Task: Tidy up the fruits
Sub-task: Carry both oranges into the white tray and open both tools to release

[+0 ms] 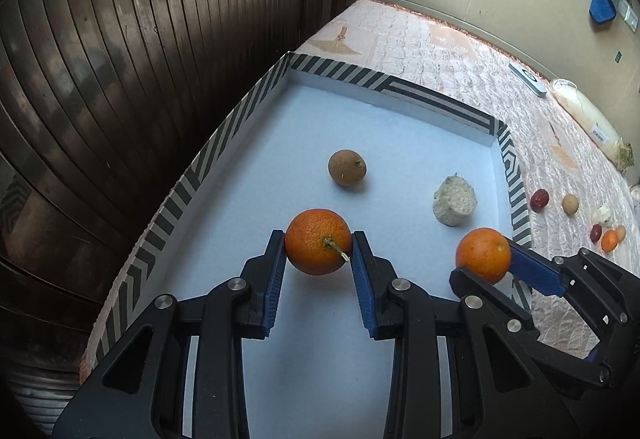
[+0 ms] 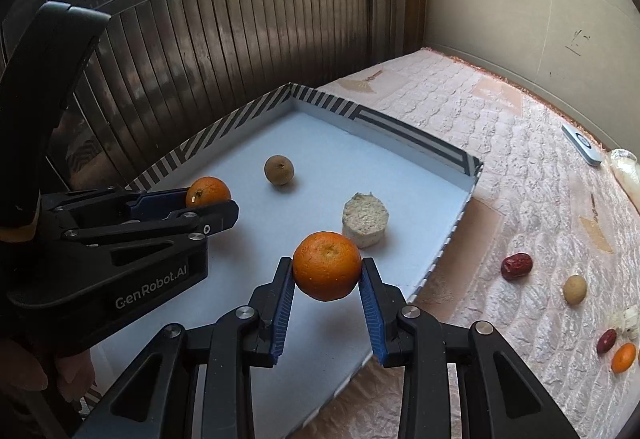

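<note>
My left gripper (image 1: 318, 245) is shut on an orange with a stem (image 1: 318, 241) above the white tray (image 1: 248, 175); it shows in the right wrist view (image 2: 212, 199) holding that orange (image 2: 208, 191). My right gripper (image 2: 327, 273) is shut on a second orange (image 2: 327, 265) above the tray's (image 2: 400, 143) near right part; it also shows in the left wrist view (image 1: 486, 259) with its orange (image 1: 483, 255). A brown round fruit (image 1: 347, 167) (image 2: 279, 169) and a pale cut chunk (image 1: 455, 205) (image 2: 365, 219) lie in the tray.
The tray has a striped rim and sits on a pink quilted cloth (image 2: 520, 167). On the cloth to the right lie red dates (image 2: 517, 265), a tan round fruit (image 2: 575, 289), a small orange (image 2: 623, 357), a white radish (image 1: 592, 123) and a phone (image 2: 581, 143). A dark slatted door (image 1: 140, 79) stands left.
</note>
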Motion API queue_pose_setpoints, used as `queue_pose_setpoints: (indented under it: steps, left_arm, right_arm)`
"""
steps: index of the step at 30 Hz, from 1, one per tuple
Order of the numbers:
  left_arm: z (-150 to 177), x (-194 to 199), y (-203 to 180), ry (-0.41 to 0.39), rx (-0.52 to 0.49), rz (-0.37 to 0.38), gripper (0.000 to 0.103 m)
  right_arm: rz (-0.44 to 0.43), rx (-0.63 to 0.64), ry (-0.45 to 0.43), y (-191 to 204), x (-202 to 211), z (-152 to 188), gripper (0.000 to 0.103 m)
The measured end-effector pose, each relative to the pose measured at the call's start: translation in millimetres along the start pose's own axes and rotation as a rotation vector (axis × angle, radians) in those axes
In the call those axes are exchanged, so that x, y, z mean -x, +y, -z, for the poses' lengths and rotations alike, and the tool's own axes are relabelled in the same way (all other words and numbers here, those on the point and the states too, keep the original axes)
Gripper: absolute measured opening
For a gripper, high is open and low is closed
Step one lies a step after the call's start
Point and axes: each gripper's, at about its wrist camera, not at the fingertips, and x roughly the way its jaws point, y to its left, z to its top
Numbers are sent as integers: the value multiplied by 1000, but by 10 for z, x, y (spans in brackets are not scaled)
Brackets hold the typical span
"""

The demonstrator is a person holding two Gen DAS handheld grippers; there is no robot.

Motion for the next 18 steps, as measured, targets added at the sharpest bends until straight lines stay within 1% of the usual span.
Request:
queue_pose_setpoints:
  steps: [5, 11, 15, 18]
  left_arm:
    - [2, -57, 8, 15, -2, -4, 32]
    - [-10, -93, 7, 31, -4, -7, 32]
    - [-6, -134, 14, 59, 6, -3, 32]
    - [-13, -137, 25, 62, 18, 3, 33]
  right_arm:
    - [-12, 15, 25, 30, -122, 0, 32]
    - [-16, 33, 31, 68, -150, -19, 32]
    - [-19, 41, 31, 92, -187, -19, 32]
    - [-34, 43, 30, 98, -200, -23, 36]
